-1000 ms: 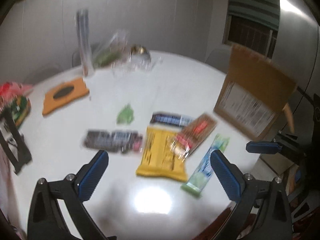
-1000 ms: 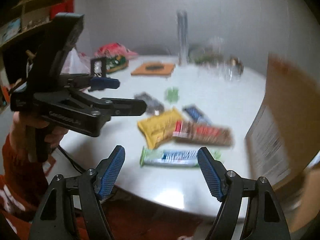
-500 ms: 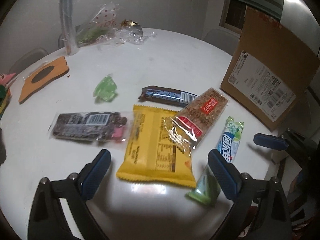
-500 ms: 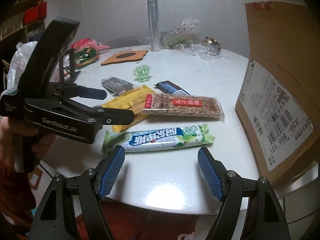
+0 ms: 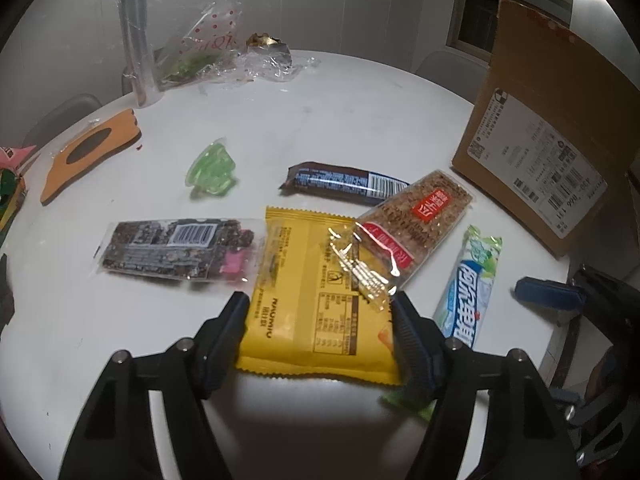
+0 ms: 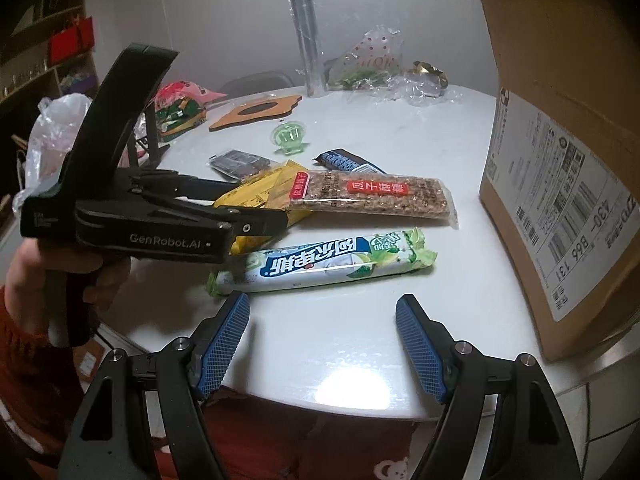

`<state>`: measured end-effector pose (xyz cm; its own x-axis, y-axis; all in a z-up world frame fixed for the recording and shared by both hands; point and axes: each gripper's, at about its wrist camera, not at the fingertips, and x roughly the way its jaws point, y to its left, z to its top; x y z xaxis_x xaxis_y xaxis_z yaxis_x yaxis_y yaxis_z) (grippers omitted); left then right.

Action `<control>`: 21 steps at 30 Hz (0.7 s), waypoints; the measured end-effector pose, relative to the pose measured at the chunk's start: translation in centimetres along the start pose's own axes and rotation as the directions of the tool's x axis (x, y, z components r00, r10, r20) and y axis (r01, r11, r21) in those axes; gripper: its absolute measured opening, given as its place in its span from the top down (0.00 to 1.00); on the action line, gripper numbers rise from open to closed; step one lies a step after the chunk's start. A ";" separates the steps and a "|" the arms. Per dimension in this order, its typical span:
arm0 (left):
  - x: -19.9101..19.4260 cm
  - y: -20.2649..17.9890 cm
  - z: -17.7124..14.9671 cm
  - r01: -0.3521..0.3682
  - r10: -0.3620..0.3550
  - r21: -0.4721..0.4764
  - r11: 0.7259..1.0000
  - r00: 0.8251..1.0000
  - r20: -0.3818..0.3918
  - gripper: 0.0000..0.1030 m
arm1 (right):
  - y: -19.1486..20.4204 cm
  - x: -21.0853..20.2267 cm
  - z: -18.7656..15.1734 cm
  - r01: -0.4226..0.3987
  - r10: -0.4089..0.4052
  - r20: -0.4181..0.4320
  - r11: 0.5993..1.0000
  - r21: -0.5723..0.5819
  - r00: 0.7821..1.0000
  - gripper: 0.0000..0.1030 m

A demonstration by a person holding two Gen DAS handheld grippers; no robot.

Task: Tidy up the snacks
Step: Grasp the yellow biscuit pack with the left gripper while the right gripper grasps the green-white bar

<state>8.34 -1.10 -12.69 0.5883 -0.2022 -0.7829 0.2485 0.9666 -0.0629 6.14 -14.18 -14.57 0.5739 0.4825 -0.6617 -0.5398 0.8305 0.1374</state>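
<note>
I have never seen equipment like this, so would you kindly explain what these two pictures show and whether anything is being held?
A person holds a hand tool with a two-finger claw in each hand; a camera on each looks along its fingers, giving one picture per hand. The left claw is closing around a yellow snack packet on the white table; whether its pads press it yet is unclear. The right claw is open and empty, near a green and white candy roll. A seed bar, other snacks and a cardboard box lie nearby.

Seed bar (image 5: 416, 220) overlaps packet (image 5: 316, 300) – box (image 5: 560, 128) right.
</note>
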 end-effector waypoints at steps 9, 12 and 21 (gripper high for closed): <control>-2.7 1.4 -3.1 0.017 -0.016 -0.049 0.999 1.000 0.021 0.33 | 0.2 -0.1 -0.1 -0.075 0.074 0.008 0.996 0.039 0.997 0.22; -3.6 2.0 -4.1 -0.002 0.004 -0.062 0.998 1.000 0.029 0.33 | 0.5 0.1 0.1 -0.074 0.073 0.012 0.996 0.059 0.997 0.20; -4.7 3.8 -5.2 -0.002 0.007 -0.089 0.996 0.999 0.050 0.33 | 2.2 2.1 1.5 -0.026 0.025 0.016 0.997 0.072 1.000 0.17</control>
<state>2.49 4.33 -12.52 0.6281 -0.2032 -0.7511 0.1774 0.9773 -0.1161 7.06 -10.93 -14.56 0.5699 0.5075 -0.6462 -0.5087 0.8355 0.2076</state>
